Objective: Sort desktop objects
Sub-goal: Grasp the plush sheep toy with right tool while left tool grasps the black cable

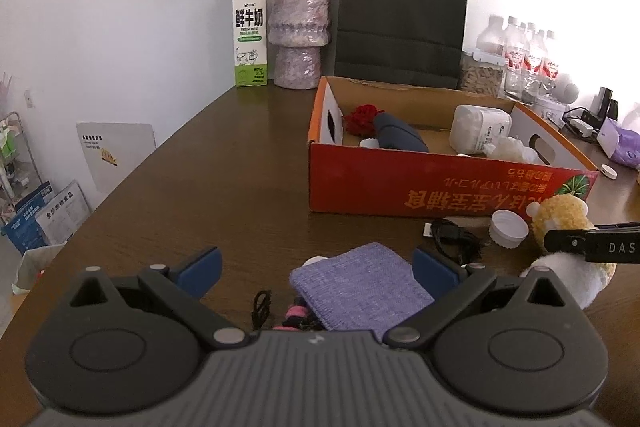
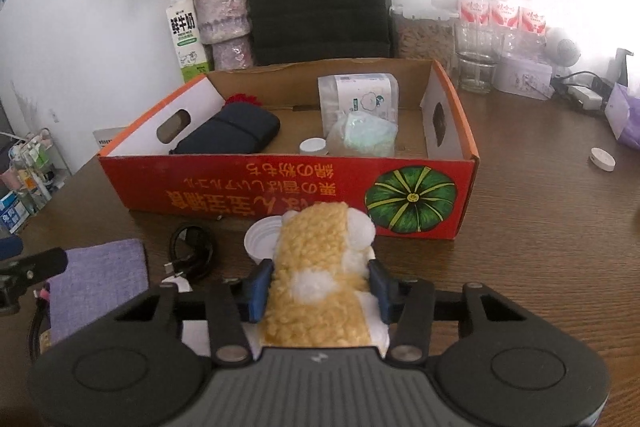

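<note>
Just before the red box, my right claw is pinching the yellow plush toy; my left claw is gaping over the purple cloth, and the cable and white cap are waiting while several things are lying boxed

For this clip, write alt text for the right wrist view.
The right tongs squeeze a yellow-and-white plush toy lying on a brown table, in front of an open red cardboard box. A purple cloth, black cable and white lid lie to the left.
</note>
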Demonstrator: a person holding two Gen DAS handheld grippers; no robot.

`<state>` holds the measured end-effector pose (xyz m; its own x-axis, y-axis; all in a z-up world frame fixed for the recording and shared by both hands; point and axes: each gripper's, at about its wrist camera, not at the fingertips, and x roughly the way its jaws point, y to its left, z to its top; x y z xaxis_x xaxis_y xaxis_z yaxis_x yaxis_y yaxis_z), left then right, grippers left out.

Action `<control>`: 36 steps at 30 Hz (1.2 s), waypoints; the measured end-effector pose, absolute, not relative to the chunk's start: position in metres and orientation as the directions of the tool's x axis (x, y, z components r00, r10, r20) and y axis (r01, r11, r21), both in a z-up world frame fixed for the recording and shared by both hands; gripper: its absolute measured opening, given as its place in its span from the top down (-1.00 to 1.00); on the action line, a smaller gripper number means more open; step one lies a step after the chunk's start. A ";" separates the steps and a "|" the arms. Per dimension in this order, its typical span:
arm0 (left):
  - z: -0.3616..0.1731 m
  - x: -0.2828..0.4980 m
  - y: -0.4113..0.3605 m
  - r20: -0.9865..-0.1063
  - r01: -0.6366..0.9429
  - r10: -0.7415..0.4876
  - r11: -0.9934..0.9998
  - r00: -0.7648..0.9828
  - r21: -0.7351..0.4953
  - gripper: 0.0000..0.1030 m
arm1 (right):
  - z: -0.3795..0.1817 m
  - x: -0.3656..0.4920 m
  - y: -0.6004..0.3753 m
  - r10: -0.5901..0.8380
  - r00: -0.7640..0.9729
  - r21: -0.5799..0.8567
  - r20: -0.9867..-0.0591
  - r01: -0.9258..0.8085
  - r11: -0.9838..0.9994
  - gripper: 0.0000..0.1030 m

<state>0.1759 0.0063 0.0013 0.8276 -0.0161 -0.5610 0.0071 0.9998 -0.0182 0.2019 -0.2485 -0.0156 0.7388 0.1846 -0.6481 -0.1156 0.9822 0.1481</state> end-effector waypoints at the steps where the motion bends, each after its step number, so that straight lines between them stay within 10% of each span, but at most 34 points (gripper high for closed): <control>1: 0.003 0.176 0.004 -0.559 0.012 -0.017 1.000 0.829 -0.013 -1.00 | -0.015 0.201 -0.250 0.186 0.741 0.152 -0.645 -0.114 0.982 0.10; 26: -0.020 0.242 -0.094 -0.652 0.149 -0.079 0.988 0.754 0.052 -1.00 | 0.000 0.197 -0.311 0.182 0.821 0.226 -0.541 -0.066 0.972 0.11; 36: -0.035 0.257 -0.092 -0.705 0.153 -0.104 0.988 0.702 0.008 -0.42 | -0.011 0.205 -0.321 0.217 0.817 0.268 -0.534 -0.080 0.960 0.11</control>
